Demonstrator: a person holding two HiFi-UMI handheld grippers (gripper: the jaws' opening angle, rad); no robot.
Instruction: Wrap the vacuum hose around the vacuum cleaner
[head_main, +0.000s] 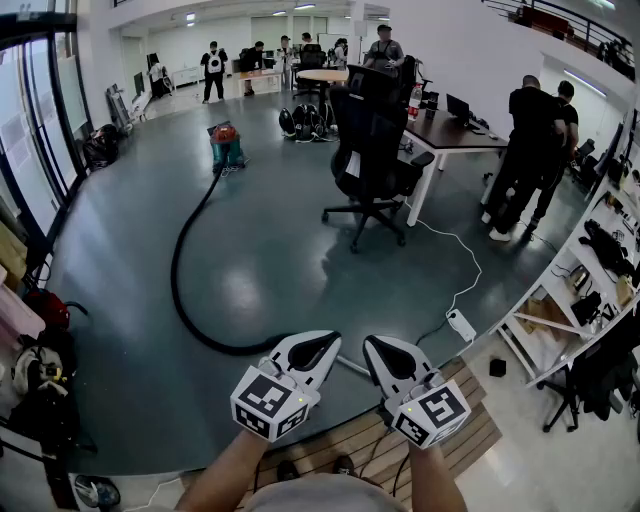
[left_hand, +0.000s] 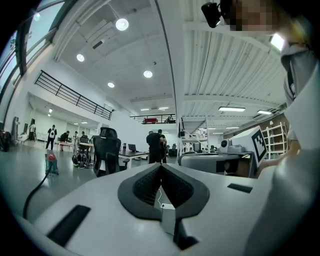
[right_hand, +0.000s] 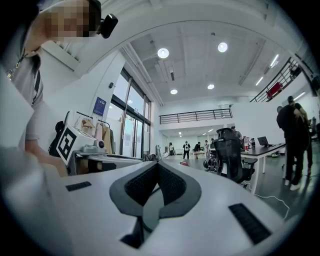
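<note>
So the vacuum cleaner (head_main: 226, 146) is sitting way across the floor (head_main: 300, 270), over past the office chair (head_main: 370, 150). The vacuum hose (head_main: 178, 262) snakes off it in one big loose curve, and the near end runs in right under your left hand-held gripper (head_main: 318, 350).

My take: nothing's wrapped yet, so this is the pick-up step. Grab the hose close to its free end, not mid-loop, or you'll be dragging slack the whole way over. Walk it toward the canister and feed coils hand over hand so it doesn't kink. I'd also watch that the loop doesn't catch on the chair base.

Both jaws need to open before any of that. The left hand-held gripper has its pads pressed together with nothing between them. The right hand-held gripper (head_main: 385, 353) is the same, closed and empty. Both just hover side by side above the floor.
</note>
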